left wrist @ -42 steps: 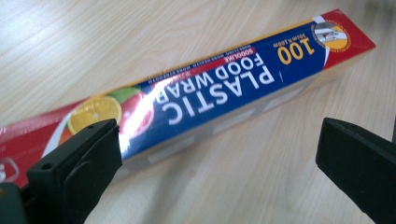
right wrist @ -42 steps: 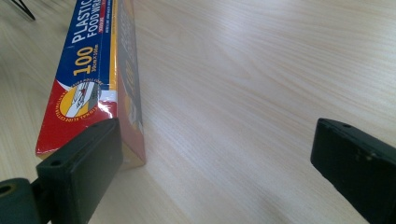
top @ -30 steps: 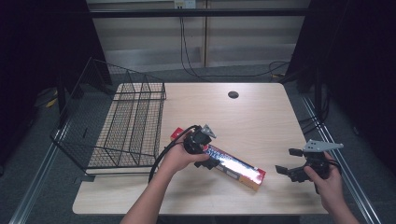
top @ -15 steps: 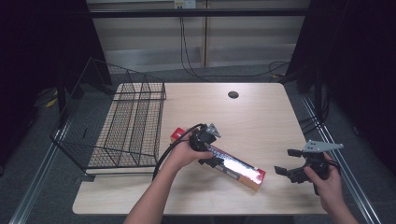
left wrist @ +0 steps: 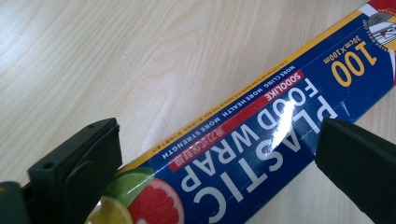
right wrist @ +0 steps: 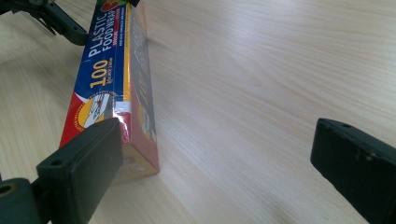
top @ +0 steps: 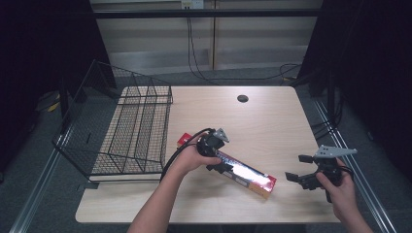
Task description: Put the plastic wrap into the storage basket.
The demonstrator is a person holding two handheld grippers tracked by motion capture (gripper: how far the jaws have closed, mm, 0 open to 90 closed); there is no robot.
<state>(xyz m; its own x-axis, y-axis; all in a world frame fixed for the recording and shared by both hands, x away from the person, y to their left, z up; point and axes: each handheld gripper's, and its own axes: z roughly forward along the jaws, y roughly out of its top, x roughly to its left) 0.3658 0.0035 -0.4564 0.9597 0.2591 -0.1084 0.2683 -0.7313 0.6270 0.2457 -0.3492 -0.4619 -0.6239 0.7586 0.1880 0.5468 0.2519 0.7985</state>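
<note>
Where the high view looks down on the table (top: 272,116), the plastic wrap box (top: 243,171) lies flat with its long axis on a diagonal, one end toward the wire basket (top: 131,131) and the other toward the right claw (top: 300,168). The left claw (top: 219,164) hangs over the box's middle, jaws spread to either side of it. The right claw sits just off the box's near end, apart from it, jaws spread wide on nothing.

Along the left gripper view, the plastic wrap box (left wrist: 261,130) runs slantwise between the two spread jaws of the left claw (left wrist: 217,161), and whether they touch it I cannot tell. Its print reads plainly here: "PLASTIC FOOD WRAP", "100", and citrus slices at one end.

Along the right gripper view, the plastic wrap box (right wrist: 114,88) points lengthwise away from the right claw (right wrist: 212,163), its end face beside the left-hand jaw, bare table between the jaws. Far up the box, the left claw (right wrist: 56,16) shows.
</note>
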